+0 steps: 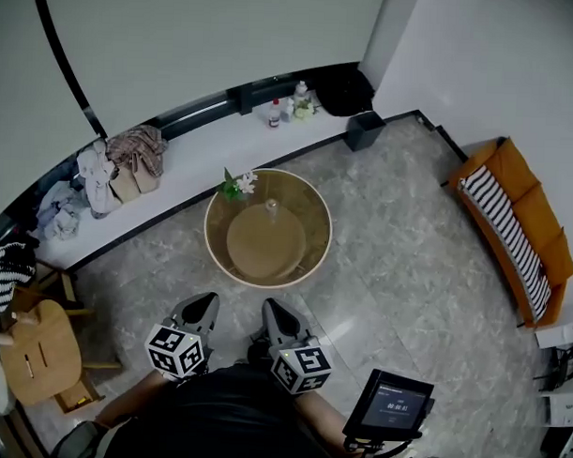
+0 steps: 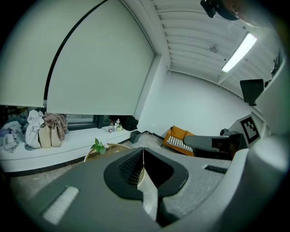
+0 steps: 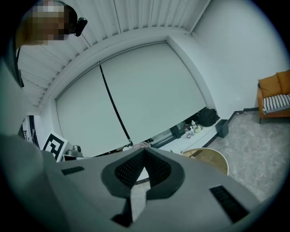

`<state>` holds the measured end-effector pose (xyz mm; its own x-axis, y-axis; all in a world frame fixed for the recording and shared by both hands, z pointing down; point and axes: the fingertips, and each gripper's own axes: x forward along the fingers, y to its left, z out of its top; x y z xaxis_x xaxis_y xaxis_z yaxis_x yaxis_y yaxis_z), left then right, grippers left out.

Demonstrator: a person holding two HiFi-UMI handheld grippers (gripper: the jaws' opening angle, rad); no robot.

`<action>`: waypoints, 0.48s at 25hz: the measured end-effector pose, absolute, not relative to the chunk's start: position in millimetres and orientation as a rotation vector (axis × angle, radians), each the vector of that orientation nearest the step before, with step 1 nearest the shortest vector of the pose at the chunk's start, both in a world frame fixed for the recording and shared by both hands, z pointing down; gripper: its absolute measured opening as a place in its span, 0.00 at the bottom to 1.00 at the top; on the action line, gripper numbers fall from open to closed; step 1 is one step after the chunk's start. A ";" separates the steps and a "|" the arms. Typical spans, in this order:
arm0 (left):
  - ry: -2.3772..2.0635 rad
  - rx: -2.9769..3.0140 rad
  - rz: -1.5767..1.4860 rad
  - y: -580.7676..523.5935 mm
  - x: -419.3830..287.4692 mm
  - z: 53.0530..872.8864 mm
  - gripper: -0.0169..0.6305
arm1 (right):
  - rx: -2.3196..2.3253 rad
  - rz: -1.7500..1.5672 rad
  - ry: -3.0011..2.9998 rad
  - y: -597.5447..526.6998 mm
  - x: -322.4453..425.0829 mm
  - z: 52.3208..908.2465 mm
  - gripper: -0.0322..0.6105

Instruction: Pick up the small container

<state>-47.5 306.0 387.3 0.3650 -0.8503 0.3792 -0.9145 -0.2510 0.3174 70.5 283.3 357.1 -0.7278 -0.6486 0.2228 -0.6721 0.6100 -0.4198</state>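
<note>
A small clear container (image 1: 271, 208) stands on the round wood-rimmed table (image 1: 308, 255), just behind its middle. A small green plant with white flowers (image 1: 236, 184) sits at the table's far left rim. My left gripper (image 1: 205, 305) and right gripper (image 1: 270, 310) are held side by side in front of the table, short of its near rim, both pointing toward it. In the left gripper view the jaws meet at their tips (image 2: 143, 150) with nothing between them. The right gripper (image 3: 145, 152) is likewise shut and empty. The container is hidden behind the jaws in both gripper views.
A white window ledge (image 1: 205, 155) behind the table carries bags and clothes (image 1: 120, 166) and bottles (image 1: 275, 113). A black bin (image 1: 364, 129) stands on the floor at its right end. An orange striped sofa (image 1: 517, 222) is at right, a wooden chair (image 1: 38, 351) at left, a screen on a stand (image 1: 390, 405) near right.
</note>
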 end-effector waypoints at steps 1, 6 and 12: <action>-1.528 2.148 0.184 296.6 -47.2 387.2 0.03 | 1.142 0.762 -2.776 272.6 71.5 357.0 0.06; -1.544 2.168 0.202 245.7 -41.0 374.2 0.03 | 1.153 0.793 -2.778 222.5 79.7 352.5 0.06; -1.532 2.196 0.210 210.6 -31.4 370.9 0.03 | 1.181 0.811 -2.764 183.3 91.6 355.1 0.06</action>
<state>-31.4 210.6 370.9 0.3707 -0.8509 0.3722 -0.9197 -0.2805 0.2748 91.6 183.3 355.1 -0.7120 -0.6660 0.2226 -0.6807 0.5766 -0.4519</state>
